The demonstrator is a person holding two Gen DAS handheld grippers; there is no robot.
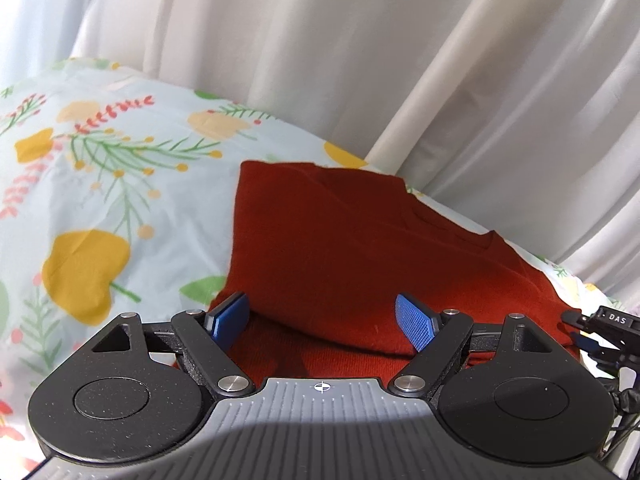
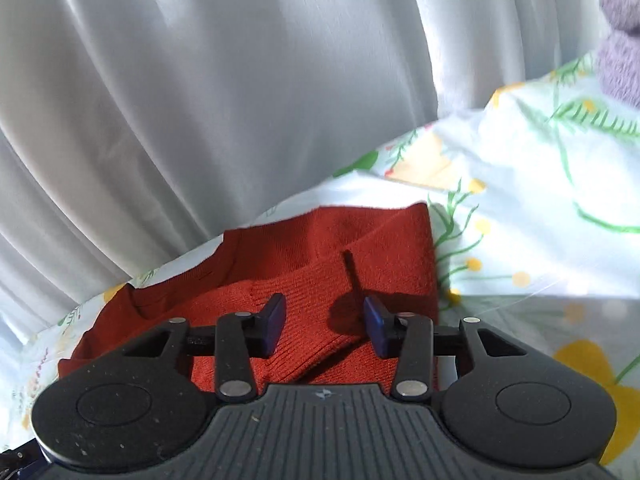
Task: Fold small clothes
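**A:** Start closest in. What are the tools doing?

**B:** The left gripper (image 1: 322,322) stands wide apart, blue pads clear of the cloth, nothing held. The right gripper (image 2: 325,326) is about half parted; the ribbed fold lies under and between its pads, but they do not press on it, so I read it as let go.

**A:** And the garment?

**B:** The rust-red knit garment (image 1: 360,248) lies just ahead of both tools on the floral bedsheet (image 1: 120,200), near the far edge of the bed. In the right wrist view a ribbed fold (image 2: 304,300) is laid over the flat body, and a notch that may be the neckline shows at the left.

**A:** So how would you do this step well?

**B:** My judgement: a fold has just been laid, so lift the right tool straight off without dragging the rib. Then take the near edge with both tools at matched corners, pinch both layers, and carry it over evenly so the edges line up.

**A:** Anything beyond to mind?

**B:** The pale curtain (image 1: 360,60) hangs right behind the bed, and a purple plush thing (image 2: 622,40) sits far right. Keep the fold short of the curtain.
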